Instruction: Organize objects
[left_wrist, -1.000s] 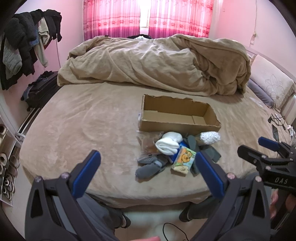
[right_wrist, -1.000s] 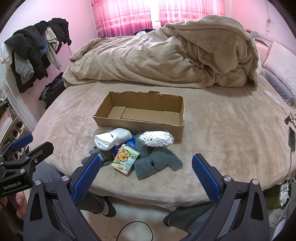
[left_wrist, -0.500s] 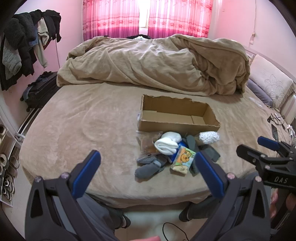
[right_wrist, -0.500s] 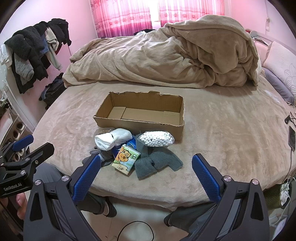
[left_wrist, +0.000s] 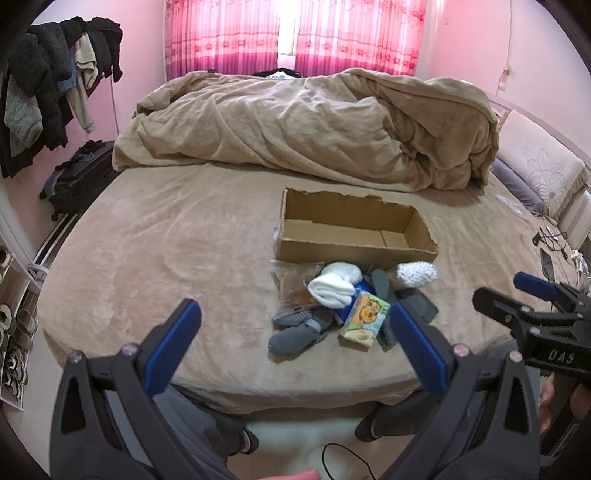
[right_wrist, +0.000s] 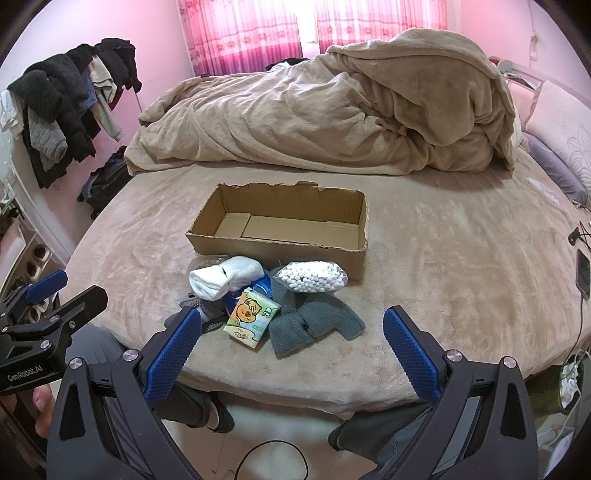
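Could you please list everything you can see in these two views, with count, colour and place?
cardboard box: one, brown, open and empty, mid-bed.
white socks: one rolled bundle, white, in front of the box, left part of the pile.
bag of cotton swabs: one, clear with white tips, against the box front.
tissue pack: one, green and yellow with a cartoon bear, pile front.
grey knit piece: one, grey, right of the tissue pack.
grey socks: several, grey, pile's left front.
blanket: one, tan, heaped at the far side.
clothes rack: dark garments, left wall.
left gripper: blue pads, open, empty.
right gripper: blue pads, open, empty.
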